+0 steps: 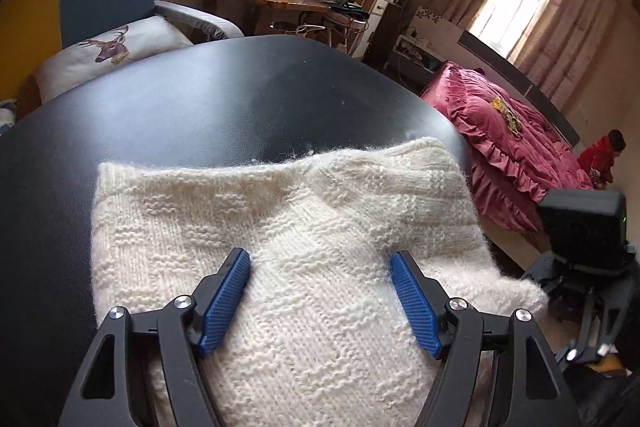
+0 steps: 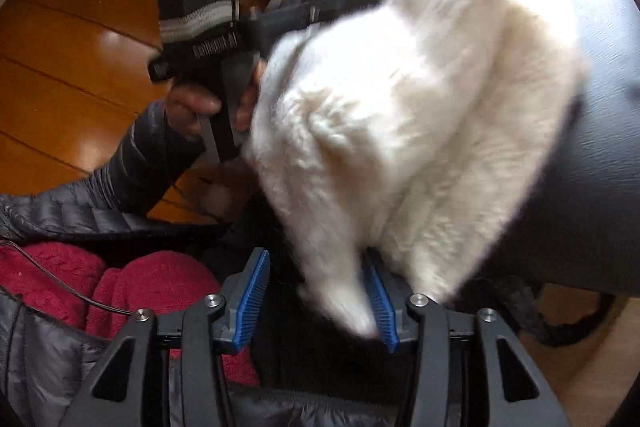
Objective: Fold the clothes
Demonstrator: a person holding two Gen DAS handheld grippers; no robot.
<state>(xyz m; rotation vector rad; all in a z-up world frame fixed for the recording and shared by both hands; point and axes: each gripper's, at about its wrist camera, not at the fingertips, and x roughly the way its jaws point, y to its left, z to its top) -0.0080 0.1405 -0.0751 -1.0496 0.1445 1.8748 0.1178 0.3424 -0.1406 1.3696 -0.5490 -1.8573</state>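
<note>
Both grippers gape: left gripper (image 1: 320, 263) hovers over the cream sweater (image 1: 280, 227) on the black table (image 1: 180, 99), right gripper (image 2: 316, 291) brushes its hanging edge (blurred), gripping nothing. Knit looks soft, floppy, stretchy; pinch thick edges, not loose fuzz.

Left tool (image 1: 320, 301) spread wide above a cream knit sweater (image 1: 280, 227) on the black table (image 1: 180, 107)
</note>
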